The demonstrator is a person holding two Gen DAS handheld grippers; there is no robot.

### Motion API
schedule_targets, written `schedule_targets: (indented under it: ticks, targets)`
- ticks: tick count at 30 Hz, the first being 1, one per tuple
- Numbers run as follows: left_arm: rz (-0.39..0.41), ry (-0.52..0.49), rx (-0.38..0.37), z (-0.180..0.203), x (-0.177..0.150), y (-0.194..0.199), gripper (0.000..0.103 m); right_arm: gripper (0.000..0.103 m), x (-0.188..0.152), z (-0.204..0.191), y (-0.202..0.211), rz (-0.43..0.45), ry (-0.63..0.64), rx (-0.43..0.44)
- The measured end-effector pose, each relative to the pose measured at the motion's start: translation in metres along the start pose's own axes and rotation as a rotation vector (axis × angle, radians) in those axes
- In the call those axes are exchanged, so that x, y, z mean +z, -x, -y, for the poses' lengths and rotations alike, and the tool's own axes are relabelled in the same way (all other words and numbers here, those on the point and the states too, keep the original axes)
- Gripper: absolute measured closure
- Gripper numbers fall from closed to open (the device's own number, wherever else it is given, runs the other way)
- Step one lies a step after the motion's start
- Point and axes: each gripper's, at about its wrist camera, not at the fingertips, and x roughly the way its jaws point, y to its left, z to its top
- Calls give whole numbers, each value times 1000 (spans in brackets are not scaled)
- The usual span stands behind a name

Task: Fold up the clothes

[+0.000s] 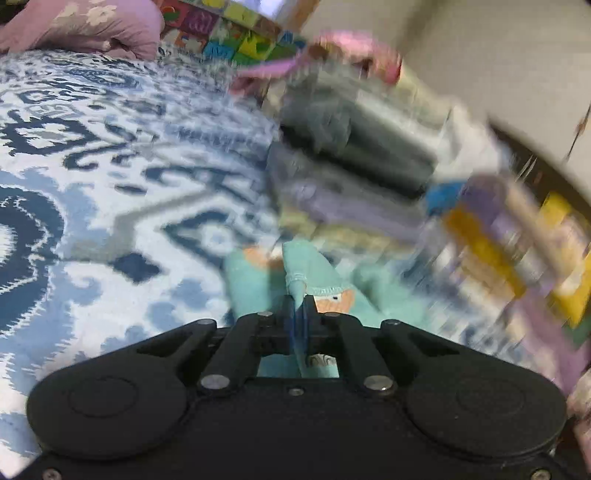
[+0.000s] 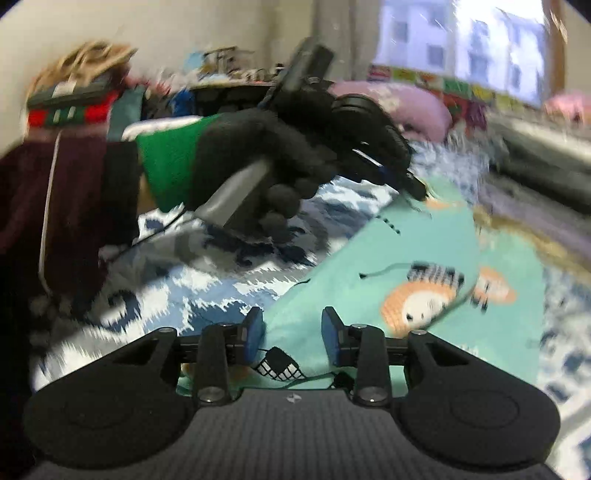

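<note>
Teal garment lying diagonally, pinched by left hand-held gripper

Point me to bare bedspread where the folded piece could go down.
Bare room: the blue-white bedspread left of the teal garment, up to the pink pillow. Crowded: the blurred stacks of clothes to the right. The left gripper pinches the garment; the right gripper is open.
</note>
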Motion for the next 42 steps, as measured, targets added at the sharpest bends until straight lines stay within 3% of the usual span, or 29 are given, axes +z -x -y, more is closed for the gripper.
schedule_targets:
  ticks: [3,7,10,14,17,20,23,24,28,33,37,42]
  targets:
    - [-6,-2,40,2,-2,-1,100,63,2,2,2,-16,-11,12]
    - [63,37,8,2,-4,14,100,60,3,7,3,-34,-43,29]
    - [53,-11,57,9,-3,14,100,58,2,16,3,-30,-118,56]
    - [34,-81,131,20,0,13,96,57,14,16,15,-49,-123,65]
    - [98,-186,177,38,4,21,95,58,31,17,33,28,-73,16]
    - [84,-237,171,43,1,6,95,58,35,22,27,70,-10,-79]
    - [65,-285,161,47,-2,-10,93,58,24,37,1,3,-61,-77]
    - [4,-284,190,42,-6,-25,93,58,19,40,-9,-42,-79,-80]
    - [-42,-267,175,39,7,-25,92,56,15,46,-12,-61,-122,-63]
    - [56,-345,169,50,26,-23,92,55,12,40,-10,-55,-91,-78]
    - [-27,-378,211,37,21,-66,91,55,11,39,-10,-49,-79,-84]
    - [-20,-409,229,42,21,-59,90,53,10,41,-11,-53,-89,-76]
